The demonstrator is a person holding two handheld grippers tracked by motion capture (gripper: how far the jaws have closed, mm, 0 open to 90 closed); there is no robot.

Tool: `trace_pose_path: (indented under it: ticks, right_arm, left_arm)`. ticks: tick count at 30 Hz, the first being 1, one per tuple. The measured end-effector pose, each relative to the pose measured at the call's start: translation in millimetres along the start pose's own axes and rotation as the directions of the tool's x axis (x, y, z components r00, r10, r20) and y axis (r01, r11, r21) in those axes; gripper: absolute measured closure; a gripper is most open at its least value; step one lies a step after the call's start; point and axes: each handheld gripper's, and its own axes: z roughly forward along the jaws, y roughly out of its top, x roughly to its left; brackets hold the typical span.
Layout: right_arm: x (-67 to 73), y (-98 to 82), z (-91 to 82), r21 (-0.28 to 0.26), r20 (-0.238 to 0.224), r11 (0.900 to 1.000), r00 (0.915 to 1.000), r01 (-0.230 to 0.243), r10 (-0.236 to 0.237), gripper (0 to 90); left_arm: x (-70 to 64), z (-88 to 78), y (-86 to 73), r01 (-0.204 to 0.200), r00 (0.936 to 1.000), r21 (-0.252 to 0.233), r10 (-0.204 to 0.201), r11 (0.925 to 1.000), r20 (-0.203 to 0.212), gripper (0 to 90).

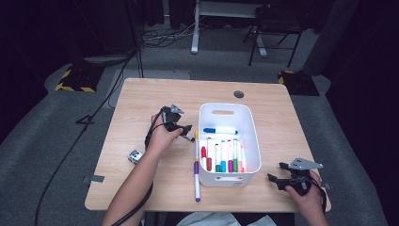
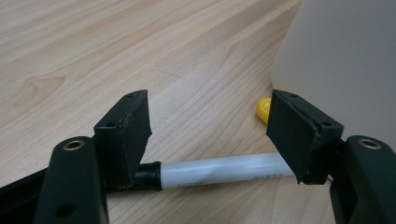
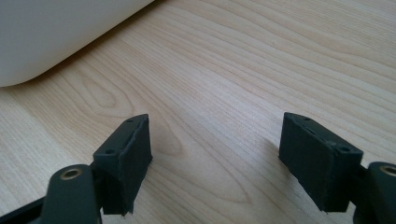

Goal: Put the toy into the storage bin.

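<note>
Looking down on a pale wood-grain table [image 1: 141,103] w/ rounded corners, set on grey carpet in a dark room. A glossy white plastic bin [image 1: 251,136], rectangular w/ rounded corners and a slot handle, sits right of centre; inside, approx. seven markers stand side by side w/ red, green, blue and orange caps, plus one blue-capped marker lying crosswise.

Left gripper [image 1: 185,131], matte black w/ blocky square pads, is held low just left of the bin. Its jaws are spread wide, gripping nothing. A white-barrelled marker w/ black cap [image 2: 219,170] lies flat on the table directly between and slightly below the pads, crosswise to them, not pinched; its cap end sits by the left pad, its other end is hidden behind the right pad. From the high view this marker is mostly covered by the gripper.

A long marker w/ yellow tip and purple body [image 1: 196,167] lies on the table along the bin's left wall; its yellow end [image 2: 263,108] peeks out beside the right pad, the rest cut off.

Right gripper [image 1: 279,175] rests near the table's front right corner, well apart from the markers, jaws spread over bare wood, bin corner nearby.

A small silver-grey object [image 1: 135,156] by the left forearm is too small to identify.
</note>
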Motion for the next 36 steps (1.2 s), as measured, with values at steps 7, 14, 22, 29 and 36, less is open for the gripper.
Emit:
trace_pose_path:
  ticks: [7, 14, 22, 29, 36]
  right_arm:
    - [-0.4, -1.3, -1.5, 0.004, 0.001, 1.000, 1.0000, 0.010, -0.010, 25.5]
    - [-0.4, -1.3, -1.5, 0.003, 0.000, 1.000, 1.0000, 0.010, -0.010, 25.5]
    - [-0.1, -1.5, -1.9, 0.002, -0.004, 1.000, 1.0000, 0.007, -0.007, 25.5]
    - [0.1, -2.3, -3.1, 0.006, -0.012, 1.000, 0.9998, 0.015, -0.015, 25.5]
    - [0.3, -2.5, -3.2, 0.002, -0.020, 1.000, 0.9998, 0.010, -0.010, 25.4]
  left_arm:
    - [-8.8, 11.3, -4.3, -0.052, 0.9984, 0.051, 0.053, 0.9973, -0.022, 30.0]
    - [-15.9, 10.6, -8.8, -0.086, 0.9959, 0.089, 0.088, 0.9923, -0.021, 30.2]
    - [-15.0, 2.8, -22.1, -0.070, 0.9970, 0.106, 0.073, 0.9919, -0.025, 30.3]
    - [-13.3, -26.5, -35.3, 0.053, 0.9905, 0.073, -0.043, 0.9960, -0.131, 28.0]
    - [-15.4, -52.0, -50.4, 0.194, 0.9596, 0.092, -0.169, 0.9767, -0.225, 26.8]
